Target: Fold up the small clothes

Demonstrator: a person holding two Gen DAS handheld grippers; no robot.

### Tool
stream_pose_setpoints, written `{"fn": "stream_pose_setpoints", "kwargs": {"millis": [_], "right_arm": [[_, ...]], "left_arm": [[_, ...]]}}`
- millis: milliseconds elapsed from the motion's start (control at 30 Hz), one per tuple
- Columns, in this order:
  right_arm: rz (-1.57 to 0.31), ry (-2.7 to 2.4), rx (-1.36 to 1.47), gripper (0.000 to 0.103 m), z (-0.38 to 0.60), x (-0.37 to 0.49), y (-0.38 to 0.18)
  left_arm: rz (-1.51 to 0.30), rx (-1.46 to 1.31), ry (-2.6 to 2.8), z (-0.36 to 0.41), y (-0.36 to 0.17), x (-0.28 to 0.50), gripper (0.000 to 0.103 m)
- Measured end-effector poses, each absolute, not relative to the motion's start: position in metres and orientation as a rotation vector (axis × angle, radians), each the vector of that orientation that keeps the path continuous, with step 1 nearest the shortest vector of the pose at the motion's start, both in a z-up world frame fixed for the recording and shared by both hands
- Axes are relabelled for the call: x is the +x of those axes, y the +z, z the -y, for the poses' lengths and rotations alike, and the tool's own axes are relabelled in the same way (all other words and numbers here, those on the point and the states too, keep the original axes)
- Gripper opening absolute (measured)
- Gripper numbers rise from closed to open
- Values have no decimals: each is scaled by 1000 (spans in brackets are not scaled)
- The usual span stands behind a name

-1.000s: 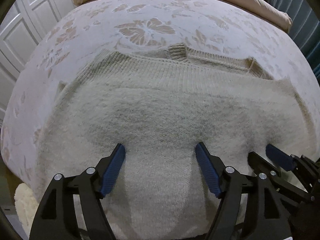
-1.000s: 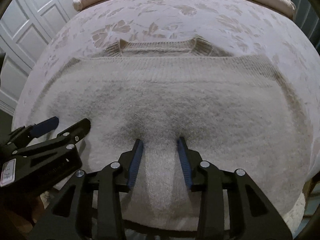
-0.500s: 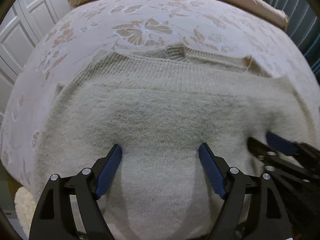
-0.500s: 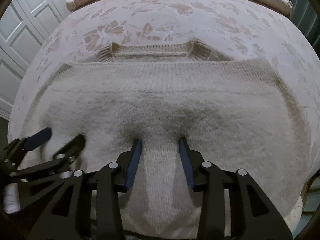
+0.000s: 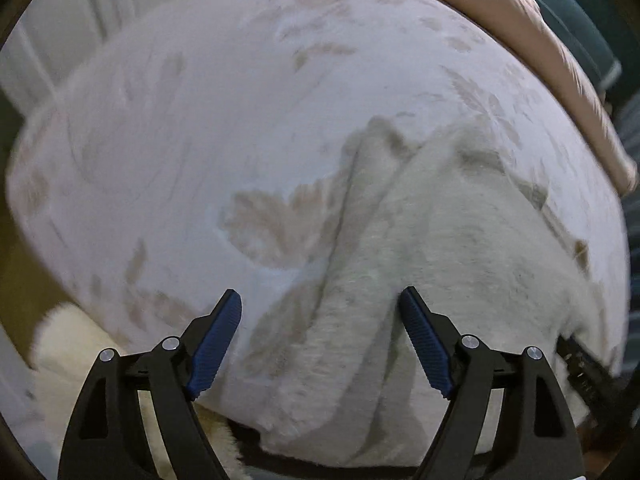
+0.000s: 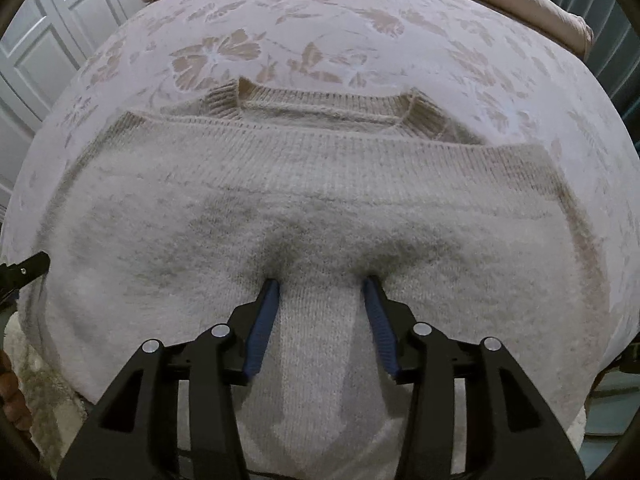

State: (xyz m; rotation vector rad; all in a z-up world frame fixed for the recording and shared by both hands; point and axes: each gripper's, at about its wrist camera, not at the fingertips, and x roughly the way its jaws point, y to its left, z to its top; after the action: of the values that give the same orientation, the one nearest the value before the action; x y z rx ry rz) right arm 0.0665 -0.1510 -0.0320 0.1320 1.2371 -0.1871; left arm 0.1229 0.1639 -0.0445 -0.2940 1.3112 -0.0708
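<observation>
On bed (image 6: pixel 500 40), sweater (image 6: pixel 320 200) folded; right gripper (image 6: pixel 320 312) jaws opening w/ knit ridge between; left gripper (image 5: pixel 320 336) opening wide at 9 o'clock edge; release gently, don't drag fold.

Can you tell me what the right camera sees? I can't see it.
A fluffy cream sweater lies folded on a flowery bedspread. The right gripper points down at it, jaws opening, with sweater fabric between its blue pads.

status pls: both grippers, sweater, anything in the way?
Left gripper opening, over sweater's side edge, not gripping. Right gripper opening, knit between pads, none pinched. Sweater folded on floral bedspread. Nothing blocking.
</observation>
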Motion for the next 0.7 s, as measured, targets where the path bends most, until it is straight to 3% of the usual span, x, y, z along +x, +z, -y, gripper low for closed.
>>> {"fn": "stream_pose_setpoints", "kwargs": {"millis": [133, 200, 267, 300, 367, 400, 700], "right_arm": [[-1228, -178, 137, 45, 153, 65, -33], [-1225, -176, 135, 45, 153, 64, -33], [-1222, -172, 134, 45, 153, 64, -32], [-1221, -171, 136, 45, 153, 63, -33], [-1218, -162, 140, 45, 153, 63, -31], [-1217, -157, 144, 46, 154, 62, -31], [-1125, -128, 330, 53, 188, 16, -2]], "left_arm": [[-1281, -314, -84, -158, -48, 122, 81], [-1280, -323, -139, -150, -46, 123, 76], [-1284, -314, -184, -138, -42, 125, 53], [-1284, -294, -181, -132, -40, 126, 50], [-1280, -253, -193, -122, -31, 128, 22], [-1276, -241, -196, -120, -28, 127, 17], [-1121, -176, -445, -43, 63, 101, 11]]}}
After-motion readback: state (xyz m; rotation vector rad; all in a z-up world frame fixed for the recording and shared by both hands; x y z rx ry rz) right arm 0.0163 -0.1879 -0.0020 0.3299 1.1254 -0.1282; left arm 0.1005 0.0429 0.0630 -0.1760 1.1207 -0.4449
